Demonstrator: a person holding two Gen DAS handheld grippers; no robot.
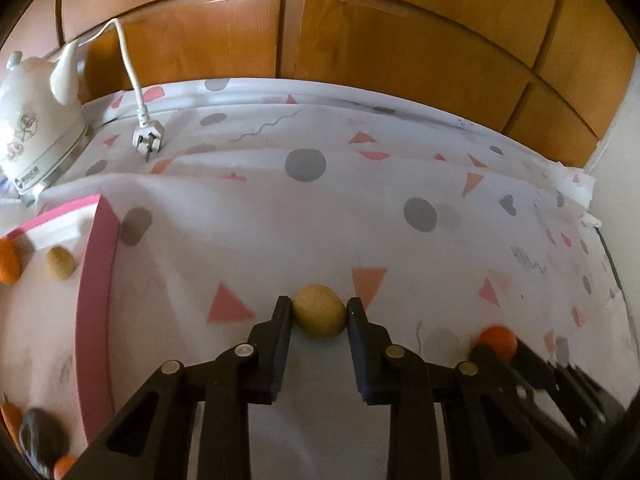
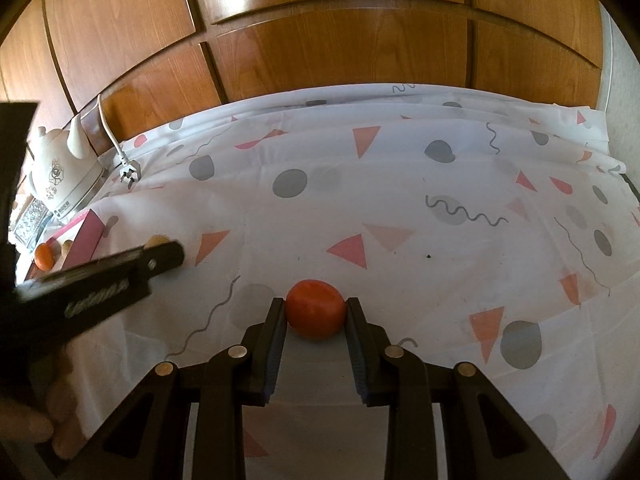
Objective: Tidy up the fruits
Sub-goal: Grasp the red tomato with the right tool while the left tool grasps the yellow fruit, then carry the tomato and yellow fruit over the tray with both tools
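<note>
The left claw [image 1: 319, 310] has its two pads pressed against the sides of a tan, egg-shaped fruit [image 1: 319, 311], pinching it at its widest part, which looks like the surest hold on something that round. The fruit sits right at the fingertips over the patterned tablecloth [image 1: 400, 208]; whether it rests on the cloth or is just lifted I cannot tell. The right claw [image 2: 315, 312] is clamped the same way on an orange fruit [image 2: 315, 309], gripped across its middle and held near the cloth. Both claws tilt downward, as you would expect when picking from a flat surface. The two claws work side by side: from the left one the orange fruit [image 1: 497, 341] shows just off to its right, and from the right one the left claw's black finger [image 2: 160, 258] juts in from the left. Further out to the left stands a pink-edged tray [image 1: 98, 264], already holding a tan fruit [image 1: 60, 263], an orange one [image 1: 7, 261] and a dark one [image 1: 38, 436], so I would guess that is where both fruits are headed. Behind it sit a white kettle [image 1: 36, 128] and its loose plug [image 1: 147, 140], with wooden cupboard doors [image 1: 400, 40] behind.
</note>
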